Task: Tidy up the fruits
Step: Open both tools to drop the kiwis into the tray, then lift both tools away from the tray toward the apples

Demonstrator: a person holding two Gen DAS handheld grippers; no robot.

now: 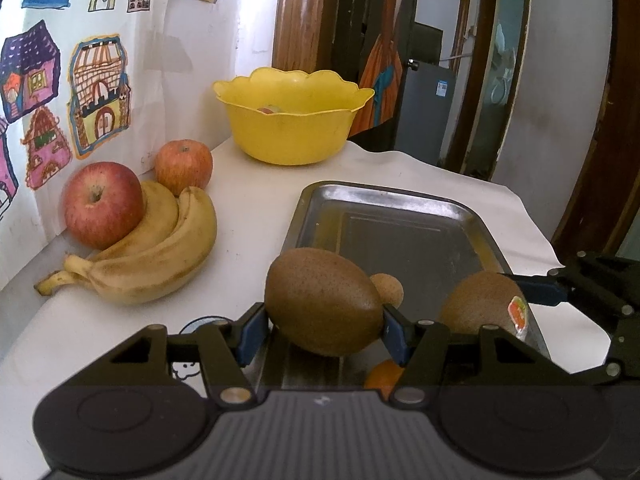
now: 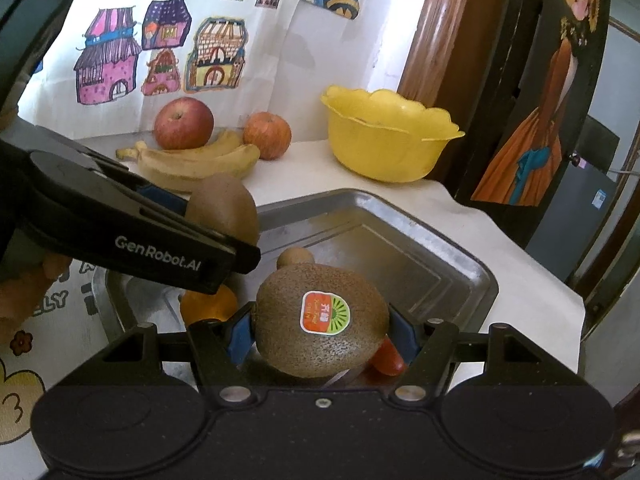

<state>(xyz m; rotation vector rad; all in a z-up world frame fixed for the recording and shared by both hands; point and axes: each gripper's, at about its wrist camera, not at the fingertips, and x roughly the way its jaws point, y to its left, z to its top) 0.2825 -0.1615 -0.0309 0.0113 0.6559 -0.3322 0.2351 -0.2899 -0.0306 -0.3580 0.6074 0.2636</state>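
Above metal tray (image 1: 400, 216): left tool (image 1: 324, 334) grips plain kiwi (image 1: 322, 300), right tool (image 2: 320, 338) grips stickered kiwi (image 2: 320, 316); both long axes crosswise between pads.

surface: white-covered table (image 1: 248, 216) | directly on it: yellow bowl (image 1: 292, 120), metal tray (image 1: 400, 216), two apples (image 1: 103, 204) touching a bunch of bananas (image 1: 160, 256) by the wall

The black left gripper (image 2: 224, 240) has white letters on its side that say "GenRobot.AI". The kiwi (image 2: 322, 320) has an orange and green sticker (image 2: 325, 314), but its words are too small to read.
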